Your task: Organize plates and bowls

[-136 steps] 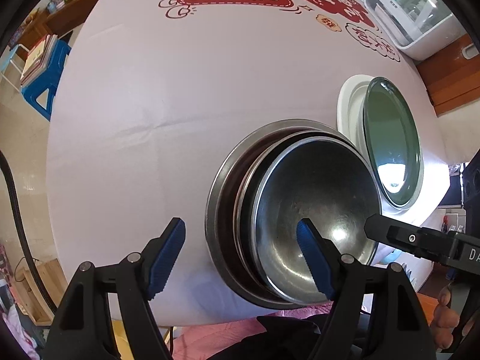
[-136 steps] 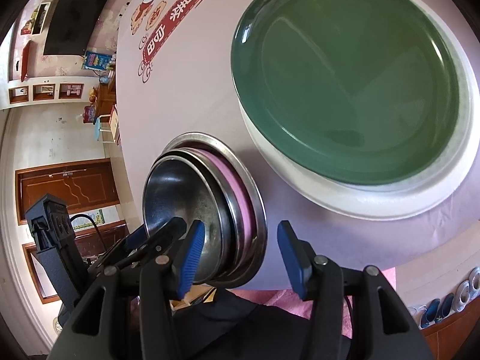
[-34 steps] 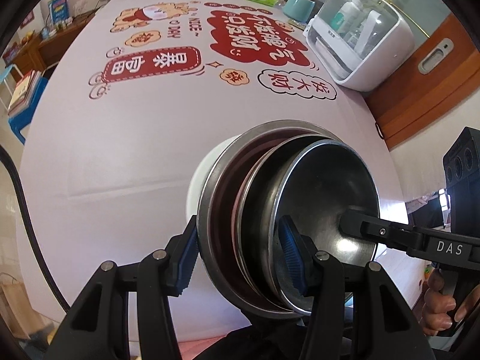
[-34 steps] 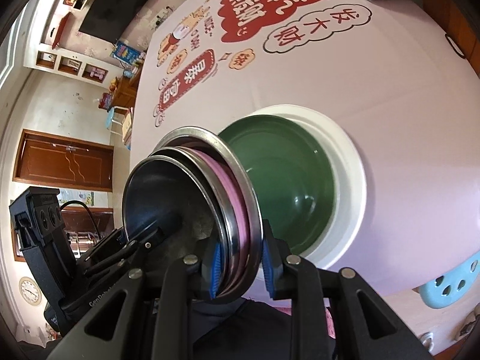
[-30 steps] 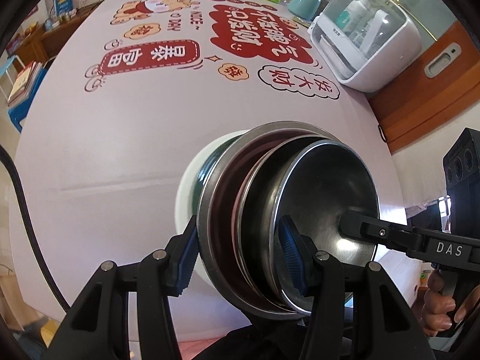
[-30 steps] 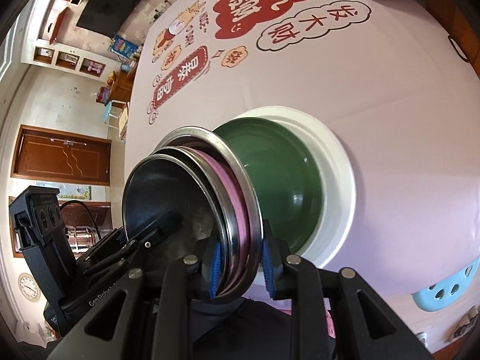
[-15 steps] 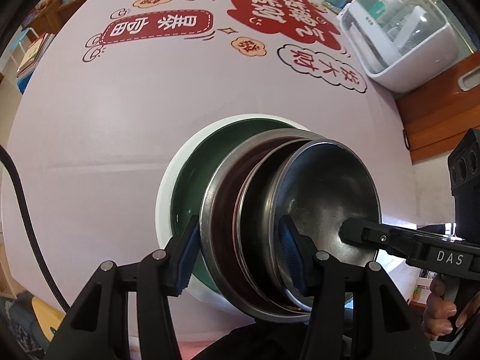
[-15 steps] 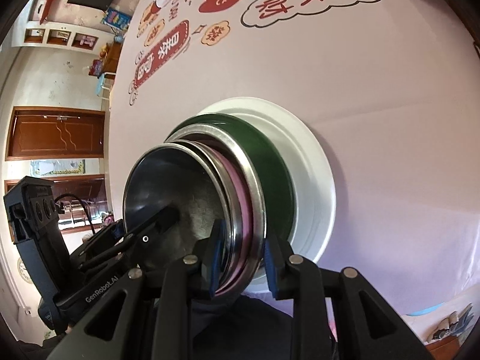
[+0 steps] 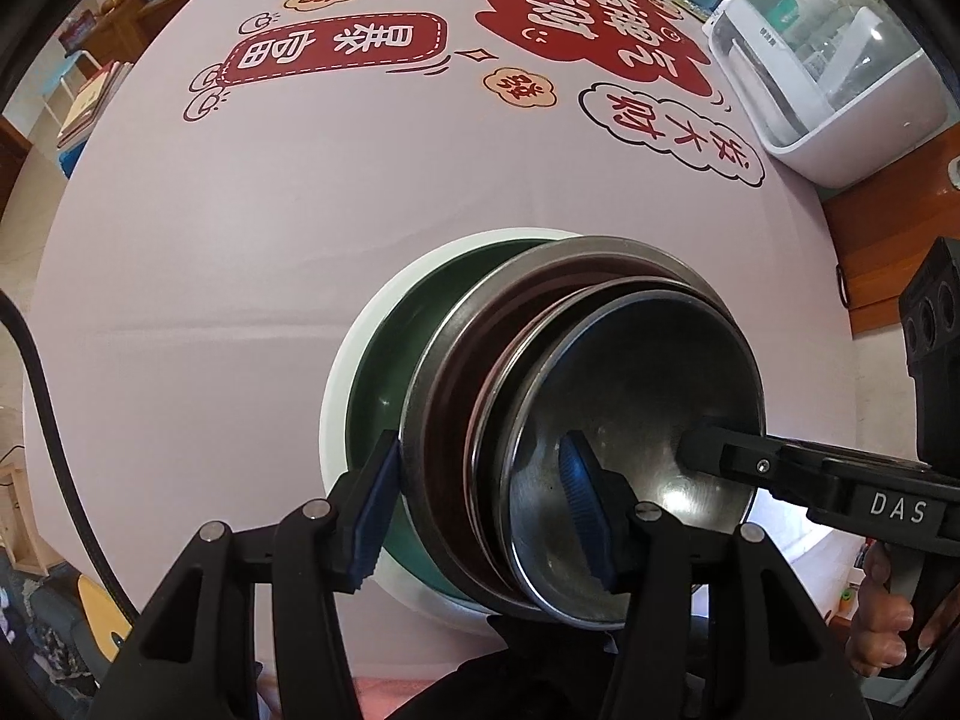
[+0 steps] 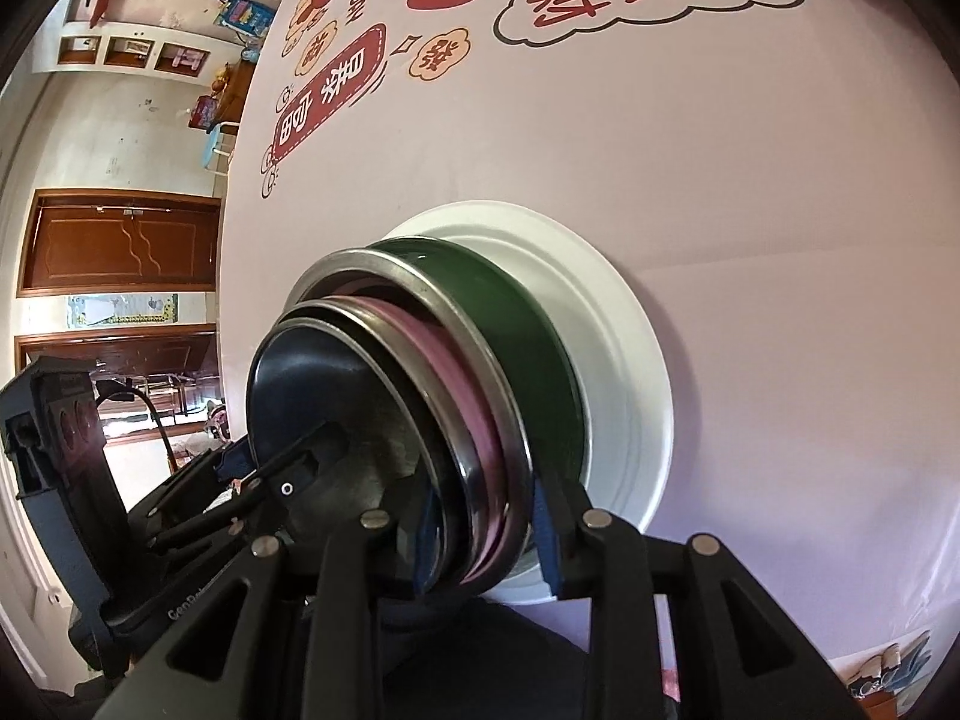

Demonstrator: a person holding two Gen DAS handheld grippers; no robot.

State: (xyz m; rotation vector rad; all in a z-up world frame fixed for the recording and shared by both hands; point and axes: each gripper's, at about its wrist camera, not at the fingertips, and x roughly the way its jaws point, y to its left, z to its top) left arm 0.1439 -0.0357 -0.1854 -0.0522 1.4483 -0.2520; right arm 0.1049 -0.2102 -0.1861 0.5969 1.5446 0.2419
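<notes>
Both grippers are on the stack of nested bowls (image 9: 576, 456), and the stack sits right over the green plate (image 9: 384, 396), which lies inside the wider white plate (image 10: 624, 360) on the pink tablecloth (image 9: 240, 240). The left gripper (image 9: 480, 510) grips the stack's near-left edge: one blue pad outside the big outer steel bowl (image 9: 432, 384), the other down inside the small inner steel bowl (image 9: 636, 408), jaws closed across all the rims. The right gripper (image 10: 486, 534) pinches the stack's other side in a narrow clamp, one pad inside and one under the outer rim. Between the steel rims a pink bowl (image 10: 456, 372) shows as a band of colour. The stack tilts relative to the green plate, its far-left rim raised off the green surface in the left wrist view; whether its base touches the plate, I cannot tell. The white plate's rim shows as a crescent to the left of the stack. Beyond the plates, the tablecloth's red printed characters (image 9: 588, 24) spread out, and a white lidded container (image 9: 840, 78) stands well apart at the far right.
</notes>
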